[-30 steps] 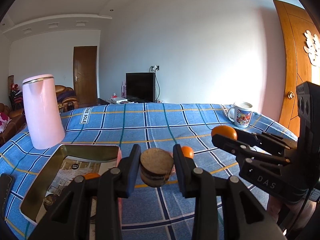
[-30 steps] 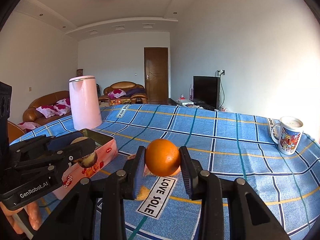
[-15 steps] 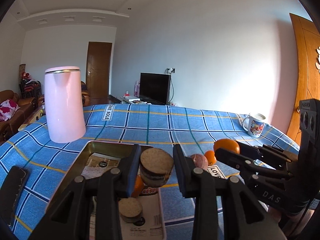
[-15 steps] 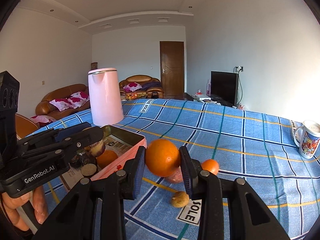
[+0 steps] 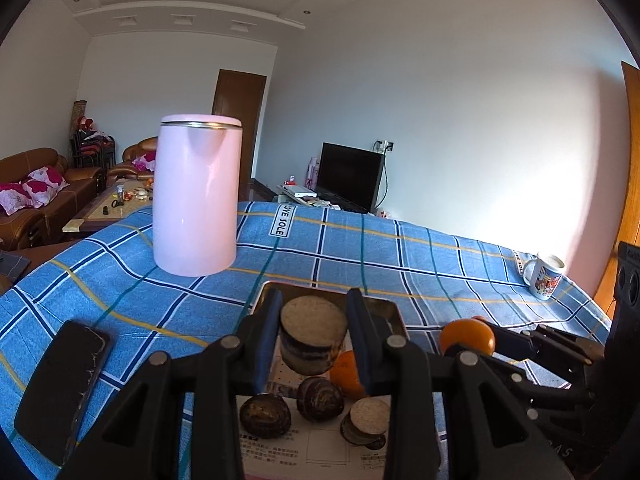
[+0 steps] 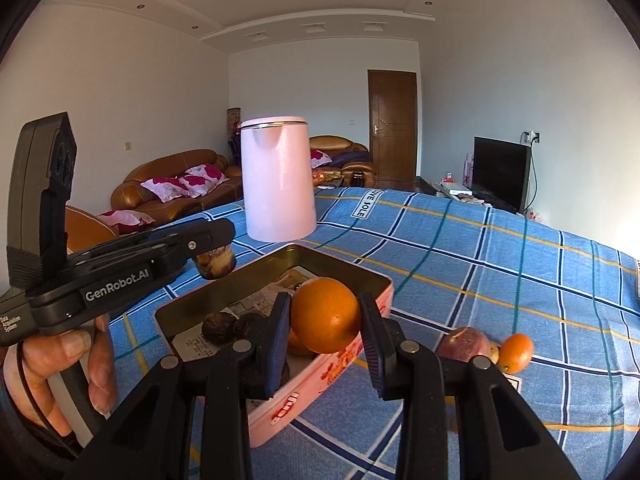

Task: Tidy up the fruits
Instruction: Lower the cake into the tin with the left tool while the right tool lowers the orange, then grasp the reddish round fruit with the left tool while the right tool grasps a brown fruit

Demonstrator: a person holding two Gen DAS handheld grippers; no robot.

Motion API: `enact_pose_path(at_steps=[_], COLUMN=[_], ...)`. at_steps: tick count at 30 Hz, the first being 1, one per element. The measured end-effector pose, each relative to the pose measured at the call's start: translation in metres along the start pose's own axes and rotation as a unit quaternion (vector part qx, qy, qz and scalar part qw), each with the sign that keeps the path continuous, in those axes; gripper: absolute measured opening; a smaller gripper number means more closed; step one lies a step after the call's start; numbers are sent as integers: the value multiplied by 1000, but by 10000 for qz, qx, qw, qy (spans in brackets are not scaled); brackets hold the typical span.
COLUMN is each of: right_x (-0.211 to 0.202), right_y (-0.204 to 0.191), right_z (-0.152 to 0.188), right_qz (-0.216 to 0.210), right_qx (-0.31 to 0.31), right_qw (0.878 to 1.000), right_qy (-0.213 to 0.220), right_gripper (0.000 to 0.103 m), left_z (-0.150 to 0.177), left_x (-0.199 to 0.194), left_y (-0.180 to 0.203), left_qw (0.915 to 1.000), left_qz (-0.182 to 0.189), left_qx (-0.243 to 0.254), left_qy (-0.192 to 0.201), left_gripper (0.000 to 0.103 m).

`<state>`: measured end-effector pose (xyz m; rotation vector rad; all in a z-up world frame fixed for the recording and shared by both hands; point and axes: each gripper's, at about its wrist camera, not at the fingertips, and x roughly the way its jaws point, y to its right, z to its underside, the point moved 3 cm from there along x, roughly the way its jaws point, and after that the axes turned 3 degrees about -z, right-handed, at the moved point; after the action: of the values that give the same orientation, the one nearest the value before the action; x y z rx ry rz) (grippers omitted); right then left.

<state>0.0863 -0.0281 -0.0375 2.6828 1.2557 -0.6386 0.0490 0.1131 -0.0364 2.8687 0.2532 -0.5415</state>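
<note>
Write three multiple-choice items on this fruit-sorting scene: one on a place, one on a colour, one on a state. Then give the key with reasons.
1. Where does the white mug stand?
A. on the checked cloth
B. inside the tin
C. on the kettle

2. What colour is the kettle?
A. green
B. pink
C. black

3. What is the right gripper doing?
A. open, holding nothing
B. shut on a phone
C. shut on the large orange

Key:
1 A, it stands on the cloth near the table's far corner.
2 B, its body is pale pink.
3 C, the large orange sits clamped between the fingers, above the tin.
</note>
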Motion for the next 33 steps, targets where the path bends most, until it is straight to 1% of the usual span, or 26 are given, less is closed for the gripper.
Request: enact_pose_path(at_steps=[4,7,10,13,19,24,26,27,28,29,30,31,32,33], right_x=[18,34,46,65,87,96,94,92,90,86,79,70,61,51], right_y=[-7,-5,1,4,11,9,9,9,9,10,12,14,18,24], right_z=[-2,-5,-9,-12,-10,-5,-6,-6,-6,-5,-5,-4,-2,0], right_qz=[-2,35,162,301,380,239,242,208,159,132,106,117,173,217], right_qx=[-124,-114,-103,-165,61,189,198,209,223,234,230,215,195,177], right_qw=[9998,9994,9987,9974,9948,9933,9938,9940,9939,9940,9948,9954,9955,9958], right_qy=[-151,-336,-476,-637,-943,-1112,-1067,-1053,-1065,-1058,-987,-931,-908,-876], right_gripper=[36,36,36,36,36,36,37,38,44,54,56,58,58,58], left_z=[0,0,1,3,5,5,5,4,4,4,3,3,2,2], left_x=[14,27,40,49,58,60,60,59,57,55,52,48,44,40], left_y=[-6,-12,-15,-17,-18,-20,-21,-20,-19,-19,-18,-16,-13,-10], left_qw=[9999,9994,9982,9974,9962,9961,9963,9963,9965,9967,9970,9974,9978,9981], left_qz=[-19,-15,46,16,4,-80,-117,-130,-123,-119,-124,-130,-123,-103], left_qx=[-1,-14,-53,-40,-6,2,9,4,-7,-17,-21,-18,-3,10], left_qy=[-162,-331,-600,-725,-871,-873,-854,-845,-827,-801,-759,-706,-656,-612], left_gripper=[35,35,35,35,35,35,35,37,42,48,51,57,61,63])
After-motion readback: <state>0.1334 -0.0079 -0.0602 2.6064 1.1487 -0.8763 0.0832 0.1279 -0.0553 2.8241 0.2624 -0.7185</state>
